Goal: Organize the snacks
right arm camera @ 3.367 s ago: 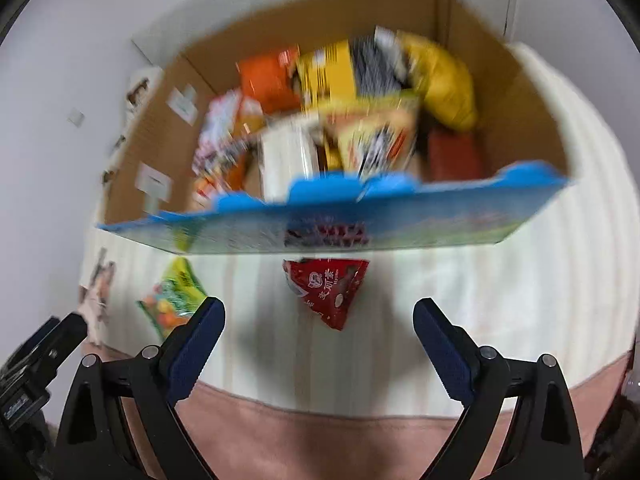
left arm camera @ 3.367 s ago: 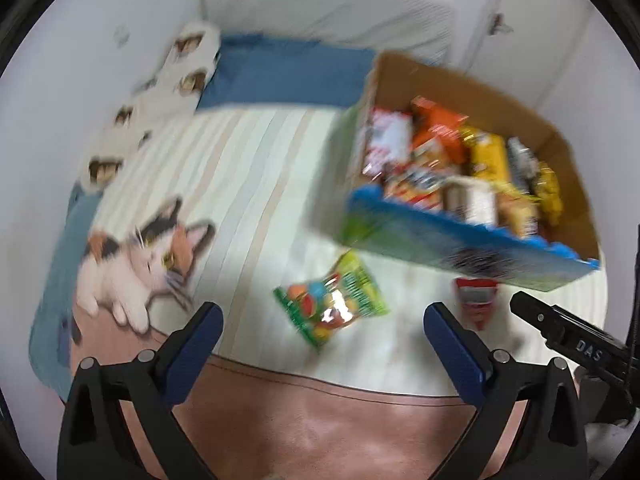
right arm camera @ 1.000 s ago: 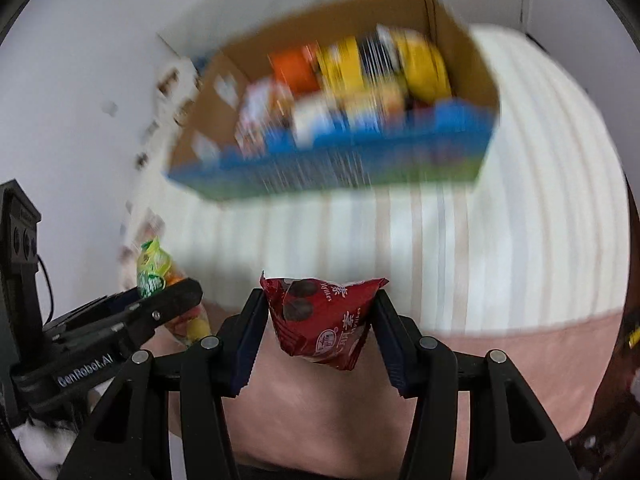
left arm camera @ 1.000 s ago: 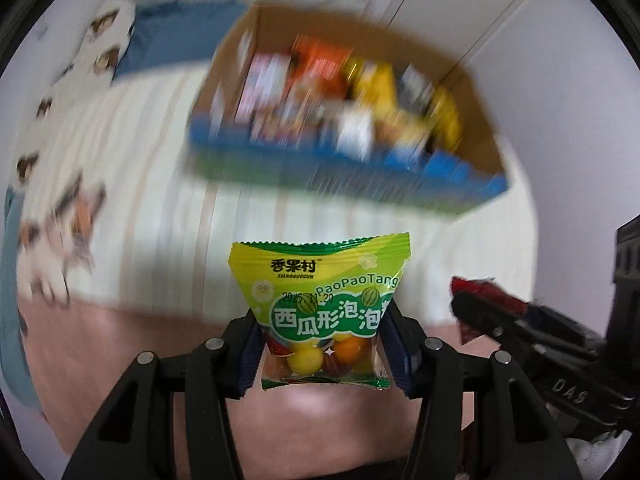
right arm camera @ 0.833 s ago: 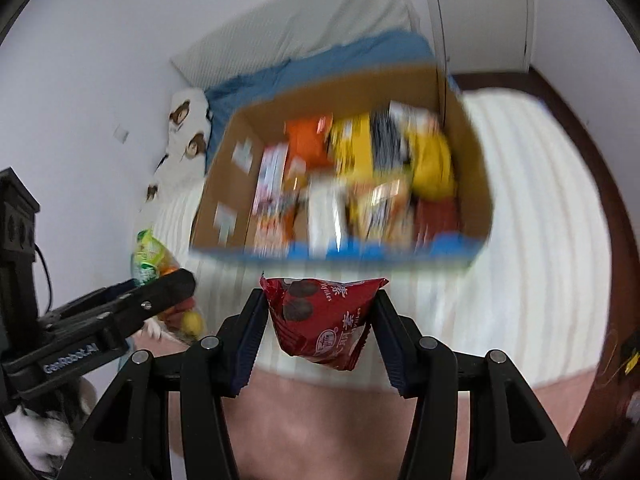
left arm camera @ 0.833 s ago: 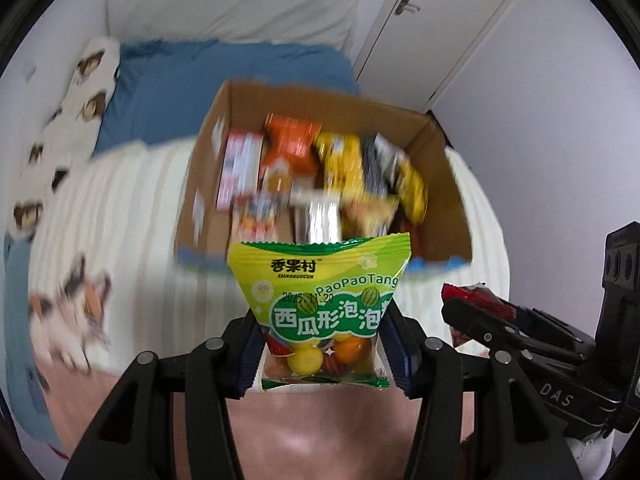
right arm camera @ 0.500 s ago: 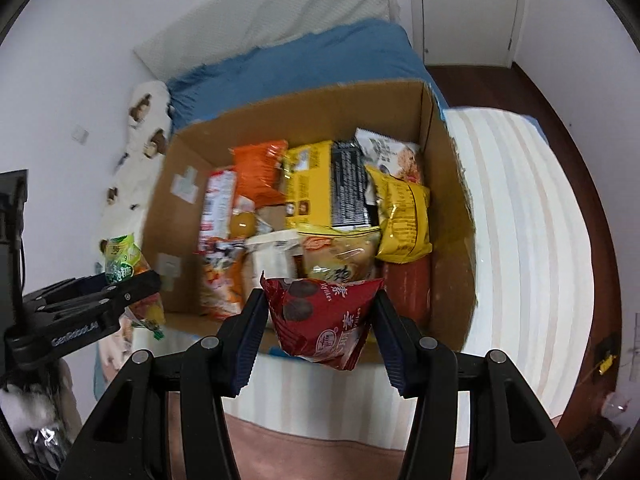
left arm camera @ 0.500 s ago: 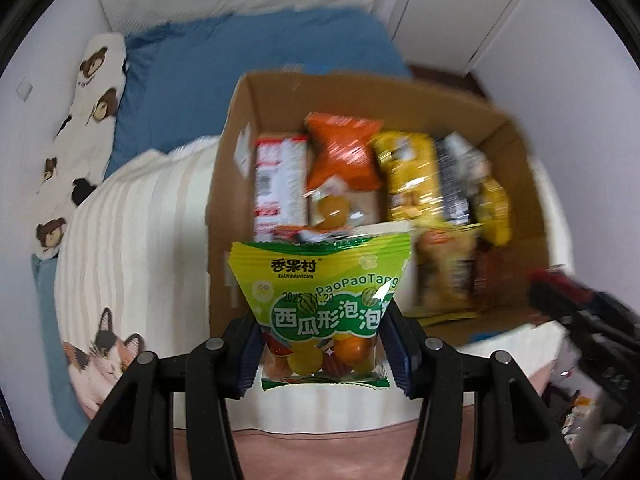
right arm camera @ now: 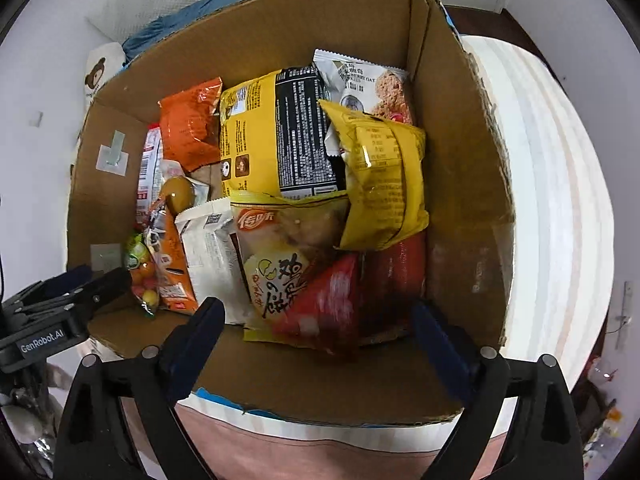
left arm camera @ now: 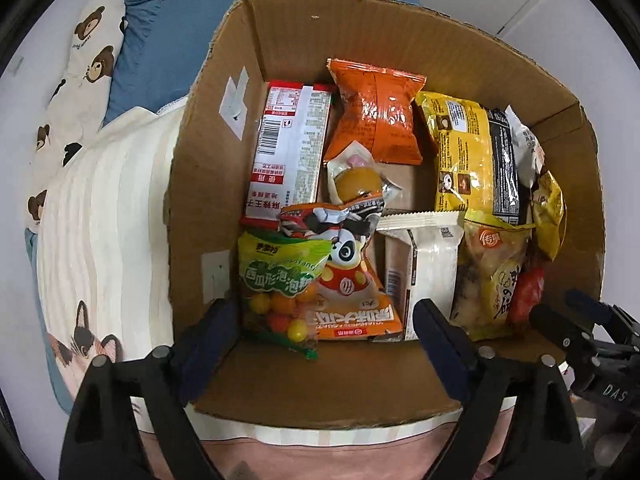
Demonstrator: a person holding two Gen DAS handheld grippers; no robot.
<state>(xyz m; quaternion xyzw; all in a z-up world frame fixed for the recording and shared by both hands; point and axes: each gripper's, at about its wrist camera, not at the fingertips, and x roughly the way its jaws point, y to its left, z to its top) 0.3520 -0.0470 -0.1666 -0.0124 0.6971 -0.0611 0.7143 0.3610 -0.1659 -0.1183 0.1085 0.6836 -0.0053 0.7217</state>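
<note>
Both packets have left the tongs since half a second ago: the left gripper [left arm camera: 320, 328] and right gripper [right arm camera: 316, 328] hang spread over the cardboard box [left arm camera: 400, 36], the green candy bag [left arm camera: 276, 276] and red packet [right arm camera: 328, 304] lying inside, so both seem stowed.

**What you can actually read in the snack box**

"GenRobot.AI" is printed on the left tongs [right arm camera: 60, 300], and "DAS" on the right tongs [left arm camera: 592, 332]. The white oat packet [right arm camera: 360, 80] says "OAT". The green candy bag [left arm camera: 276, 276] has Chinese characters, same with the yellow-labelled bag [right arm camera: 276, 256].
</note>
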